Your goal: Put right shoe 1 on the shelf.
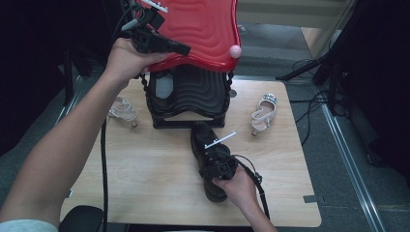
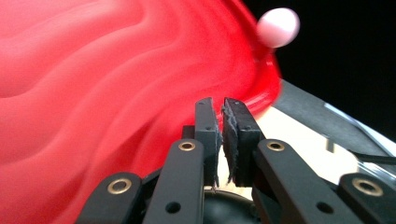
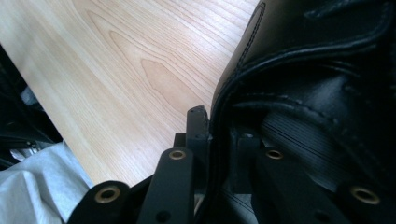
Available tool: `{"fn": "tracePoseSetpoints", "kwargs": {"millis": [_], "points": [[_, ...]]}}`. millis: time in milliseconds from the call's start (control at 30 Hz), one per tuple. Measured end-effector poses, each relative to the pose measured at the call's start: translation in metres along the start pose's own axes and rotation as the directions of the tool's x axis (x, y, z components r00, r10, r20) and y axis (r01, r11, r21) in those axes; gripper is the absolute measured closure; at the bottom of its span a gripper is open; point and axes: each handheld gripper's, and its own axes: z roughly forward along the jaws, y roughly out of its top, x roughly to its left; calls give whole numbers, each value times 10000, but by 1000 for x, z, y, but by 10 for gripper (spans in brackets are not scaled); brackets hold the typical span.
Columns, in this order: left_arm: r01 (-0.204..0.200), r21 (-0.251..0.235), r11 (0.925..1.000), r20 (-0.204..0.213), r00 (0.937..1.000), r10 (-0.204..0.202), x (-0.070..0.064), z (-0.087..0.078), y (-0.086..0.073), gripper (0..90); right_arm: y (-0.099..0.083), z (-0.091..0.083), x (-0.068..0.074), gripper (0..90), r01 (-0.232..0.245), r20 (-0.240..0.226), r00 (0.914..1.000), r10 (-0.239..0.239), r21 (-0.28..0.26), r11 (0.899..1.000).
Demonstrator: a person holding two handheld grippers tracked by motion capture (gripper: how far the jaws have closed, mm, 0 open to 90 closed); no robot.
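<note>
Black shoe [image 1: 208,150] rim clamped by right tool [image 1: 216,162], left tool [image 1: 181,48] gripping red lid [image 1: 203,29]

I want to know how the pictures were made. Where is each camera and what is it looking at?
High view: above the table, looking down; both forearms, left gripper, right gripper.
Left gripper view: on the left gripper, jaws nearly together, facing the red lid.
Right gripper view: on the right gripper, clamping the black shoe.
Shared: high and left gripper views show the lid's pink knob.
</note>
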Motion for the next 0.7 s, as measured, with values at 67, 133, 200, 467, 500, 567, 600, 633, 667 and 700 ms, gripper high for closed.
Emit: {"fn": "tracePoseSetpoints", "kwargs": {"millis": [67,133,200,467,500,567,600,633,667,700], "points": [[99,-20,9999,-111,9999,-99,2,2,0,846,-2,-4,-3,850,90,-121,9999,-91,-84,9999],[130,-57,9999,-184,9997,-131,4,3,0,846,-4,-9,-8,862,12,-274,9996,-15,-137,9999],[227,-48,9997,-94,9997,-227,5,5,0,842,-6,-15,-13,869,-24,-389,9992,15,-214,9998],[137,-94,9999,-450,9989,-141,6,10,1,848,-12,-39,-28,873,-369,-771,9965,311,-756,9965],[222,-40,9997,-453,9987,-224,8,11,2,859,-13,-41,-30,873,-433,-843,9958,362,-835,9956],[284,-12,9996,-339,9990,-285,9,12,2,874,-13,-46,-33,873,-489,-905,9951,402,-965,9941],[230,-5,9997,-350,9991,-230,9,12,2,882,-13,-48,-34,873,-513,-906,9950,421,-1021,9935],[162,-5,9999,-406,9990,-162,9,12,2,888,-13,-51,-35,873,-557,-886,9950,460,-1105,9923],[119,-3,9999,-445,9989,-119,8,13,2,895,-13,-54,-37,873,-604,-970,9941,488,-1200,9909],[105,-24,9999,-459,9989,-106,8,13,2,898,-12,-56,-39,873,-684,-1041,9930,554,-1253,9898]]}}
